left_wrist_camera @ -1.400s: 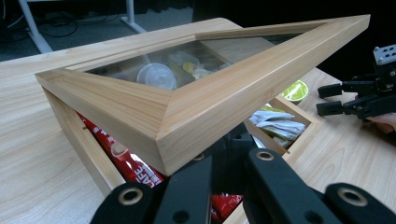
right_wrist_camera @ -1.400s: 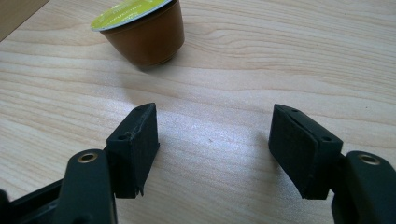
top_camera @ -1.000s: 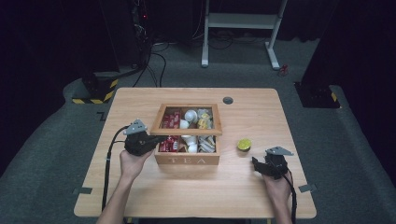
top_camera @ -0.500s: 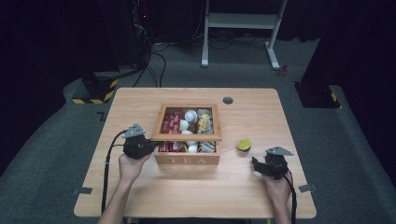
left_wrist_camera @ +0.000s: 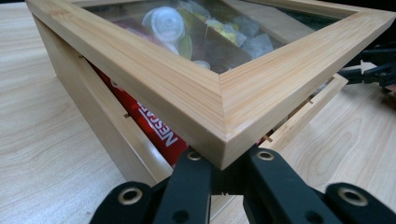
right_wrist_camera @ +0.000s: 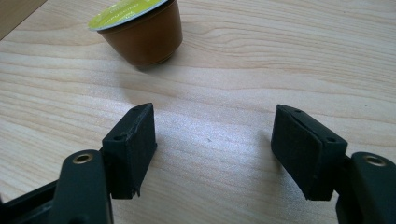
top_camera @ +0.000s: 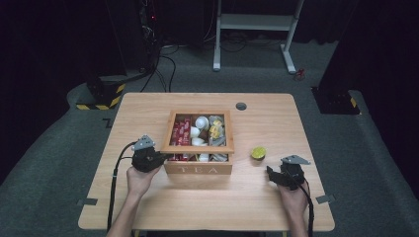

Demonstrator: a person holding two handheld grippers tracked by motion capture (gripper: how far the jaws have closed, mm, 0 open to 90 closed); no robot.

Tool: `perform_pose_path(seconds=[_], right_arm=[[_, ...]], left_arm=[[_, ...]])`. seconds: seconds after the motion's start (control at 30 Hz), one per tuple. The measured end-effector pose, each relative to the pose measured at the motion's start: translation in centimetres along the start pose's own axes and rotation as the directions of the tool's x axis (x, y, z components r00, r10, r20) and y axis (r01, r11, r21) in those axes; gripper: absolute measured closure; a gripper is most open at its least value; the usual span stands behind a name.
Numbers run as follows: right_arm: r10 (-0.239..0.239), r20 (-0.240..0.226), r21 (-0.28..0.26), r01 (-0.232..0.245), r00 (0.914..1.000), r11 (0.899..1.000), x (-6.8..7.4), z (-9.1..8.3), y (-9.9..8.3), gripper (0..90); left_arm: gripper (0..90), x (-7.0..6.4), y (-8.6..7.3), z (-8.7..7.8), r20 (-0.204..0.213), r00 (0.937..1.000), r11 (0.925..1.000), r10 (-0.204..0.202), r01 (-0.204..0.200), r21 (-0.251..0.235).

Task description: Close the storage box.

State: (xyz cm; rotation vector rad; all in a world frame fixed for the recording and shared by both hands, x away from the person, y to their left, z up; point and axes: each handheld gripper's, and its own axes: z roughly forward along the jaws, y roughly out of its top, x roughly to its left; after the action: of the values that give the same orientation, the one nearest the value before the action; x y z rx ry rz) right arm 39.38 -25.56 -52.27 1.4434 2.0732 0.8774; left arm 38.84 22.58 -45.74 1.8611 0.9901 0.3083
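Note:
A wooden tea box (top_camera: 197, 169) stands mid-table, and its glass-paned lid (top_camera: 200, 148) is raised off it at the front. My left gripper (top_camera: 165, 157) is shut on the lid's front-left corner. In the left gripper view that lid corner (left_wrist_camera: 224, 102) sits between the jaws of my left gripper (left_wrist_camera: 229, 163), above the box wall (left_wrist_camera: 107, 121) and a red Nescafe sachet (left_wrist_camera: 154, 126). Right of the box stands a brown capsule with a green top (top_camera: 258, 153). My right gripper (top_camera: 271, 173) is open just short of it, with the capsule (right_wrist_camera: 140, 28) beyond the empty right gripper (right_wrist_camera: 215, 144).
Under the glass lie white capsules (left_wrist_camera: 166, 21), red sachets and foil packets. A dark round grommet (top_camera: 241, 106) sits near the table's far edge. Bare wood lies in front of the box and on both sides. A white desk frame (top_camera: 257, 22) stands on the floor beyond.
My left gripper has drifted slightly toward the person while keeping hold of the lid corner. The right gripper and the capsule have stayed put.

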Motion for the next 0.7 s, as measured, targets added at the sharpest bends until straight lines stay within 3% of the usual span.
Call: perform_pose_path(seconds=[0.27, 0.7], right_arm=[[0.0, 0.0, 0.0, 0.0, 1.0, 1.0, 0.0, 0.0, 0.0, 30.8], [0.002, 0.002, 0.0, -0.002, 1.0, 1.0, 0.0, 0.0, 0.0, 30.4]], left_arm=[[89.4, 0.1, -0.5, 0.1, 0.001, 0.9999, 0.9999, -0.013, 0.013, 0.004], [89.0, 0.2, -1.2, 0.5, -0.005, 1.0, 0.9996, 0.0, 0.0, 0.029]])
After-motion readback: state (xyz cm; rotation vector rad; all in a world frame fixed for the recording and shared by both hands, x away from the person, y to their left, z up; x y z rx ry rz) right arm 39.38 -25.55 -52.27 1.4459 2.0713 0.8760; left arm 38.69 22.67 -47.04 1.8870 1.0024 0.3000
